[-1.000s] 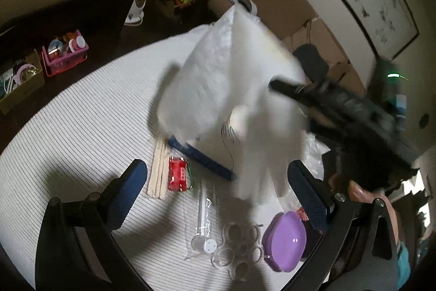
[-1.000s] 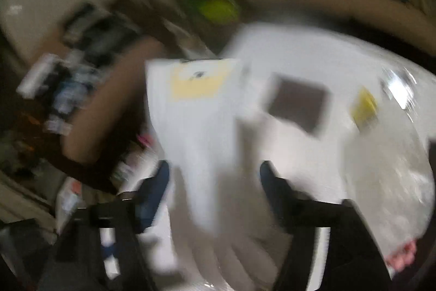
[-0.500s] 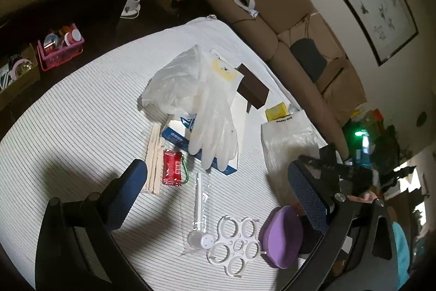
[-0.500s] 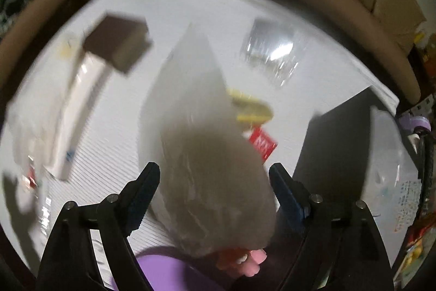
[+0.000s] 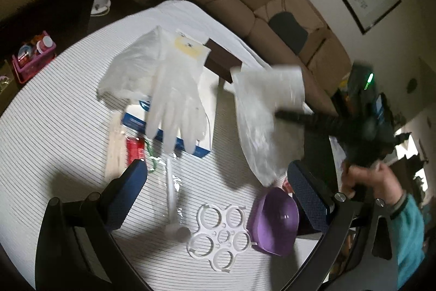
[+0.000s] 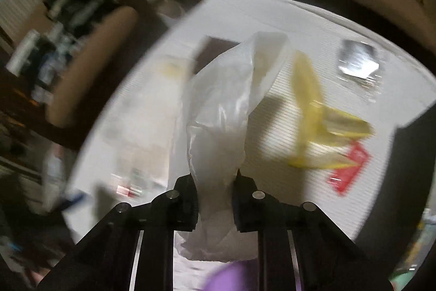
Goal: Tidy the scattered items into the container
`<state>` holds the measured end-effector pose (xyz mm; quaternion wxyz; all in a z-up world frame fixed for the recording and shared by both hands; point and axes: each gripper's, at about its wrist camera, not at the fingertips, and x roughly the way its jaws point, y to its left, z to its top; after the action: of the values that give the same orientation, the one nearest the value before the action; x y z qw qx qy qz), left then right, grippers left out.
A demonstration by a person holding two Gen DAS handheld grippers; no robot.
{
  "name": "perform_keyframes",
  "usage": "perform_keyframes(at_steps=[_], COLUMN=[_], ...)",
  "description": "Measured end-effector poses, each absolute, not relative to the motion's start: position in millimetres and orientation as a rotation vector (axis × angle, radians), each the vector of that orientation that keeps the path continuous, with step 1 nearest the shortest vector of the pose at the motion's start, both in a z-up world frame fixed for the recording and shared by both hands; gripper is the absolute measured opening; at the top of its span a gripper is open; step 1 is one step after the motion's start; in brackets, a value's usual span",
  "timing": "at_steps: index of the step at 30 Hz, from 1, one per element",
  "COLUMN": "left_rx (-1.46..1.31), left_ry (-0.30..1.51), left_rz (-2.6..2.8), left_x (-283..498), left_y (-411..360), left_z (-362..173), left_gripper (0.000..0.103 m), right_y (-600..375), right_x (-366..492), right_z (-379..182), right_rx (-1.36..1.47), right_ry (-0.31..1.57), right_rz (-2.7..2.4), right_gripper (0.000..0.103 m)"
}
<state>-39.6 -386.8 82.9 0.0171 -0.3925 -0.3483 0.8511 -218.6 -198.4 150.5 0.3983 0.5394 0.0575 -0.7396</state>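
— Where's the plastic bag (image 6: 218, 122)?

— Pinched between the right tongs (image 6: 215, 198), whose jaws are closing on its lower end; the rest hangs above the striped table (image 6: 313, 26).

— And the left tongs (image 5: 218, 182)?

— Spread wide, holding nothing, above the table. The gloves (image 5: 169, 89) and purple bowl (image 5: 275, 220) lie ahead of them.

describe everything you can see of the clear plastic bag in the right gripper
The clear plastic bag is thin, translucent, crinkled film with a milky sheen. It is bunched between the right gripper, whose jaws are closing on it, and rises in a twisted column above them, with a loose tail below. In the left wrist view it hangs lifted over the striped white table, held near its upper right edge. What it holds cannot be told; motion blur softens its edges.
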Motion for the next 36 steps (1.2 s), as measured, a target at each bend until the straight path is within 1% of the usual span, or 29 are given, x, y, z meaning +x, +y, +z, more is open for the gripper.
perform_keyframes(at_steps=[3,5,6,7,8,10,11,12,13,16,19,22,27,32,36], left_rx=[-1.221,-1.227,-1.236,-1.248,-1.265,-1.297,-1.301,-1.296,-1.285,-1.263,-1.257,-1.255,-1.276,-1.263,-1.261], left_ry=[-1.085,-1.085,-1.079,-1.073,-1.064,-1.041,-1.032,-1.027,-1.025,-1.022,-1.034,-1.014,-0.965,-0.980,-0.977], left_rz=[2.644,2.645,2.642,2.640,2.637,2.629,2.629,2.628,2.624,2.611,2.595,2.588,2.587,2.580,2.573], left_x=[-41,-41,-42,-43,-44,-47,-47,-46,-46,-47,-49,-52,-54,-53,-51], left_y=[-386,-386,-385,-384,-383,-380,-379,-378,-376,-371,-366,-359,-351,-352,-351], left_z=[83,82,81,79,77,73,74,75,76,80,82,84,87,89,90], left_gripper=[0.103,0.103,0.103,0.103,0.103,0.103,0.103,0.103,0.103,0.103,0.103,0.103,0.103,0.103,0.103], right_y=[-223,-237,-242,-245,-243,-228,-216,-202,-190,-155,-136,-141,-157,-153,-147], right_x=[-214,-215,-217,-220,-224,-231,-236,-241,-246,-266,-276,-267,-224,-197,-194], right_z=[162,156,152,151,151,160,164,167,167,148,124,103,75,67,53], right_rx=[1.319,1.356,1.386,1.404,1.409,1.396,1.384,1.371,1.375,1.484,1.581,1.635,1.657,1.696,1.751], right_ry=[0.058,0.001,0.014,0.058,0.125,0.218,0.266,0.347,0.435,0.628,0.672,0.730,1.068,1.238,1.295], right_rz=[-1.822,-1.781,-1.784,-1.815,-1.867,-1.965,-2.009,-2.063,-2.103,-2.138,-2.121,-2.031,-1.813,-1.664,-1.643], right_gripper=[0.018,0.029,0.036,0.049,0.061,0.069,0.070,0.072,0.075,0.076,0.076,0.076,0.076,0.076,0.076])
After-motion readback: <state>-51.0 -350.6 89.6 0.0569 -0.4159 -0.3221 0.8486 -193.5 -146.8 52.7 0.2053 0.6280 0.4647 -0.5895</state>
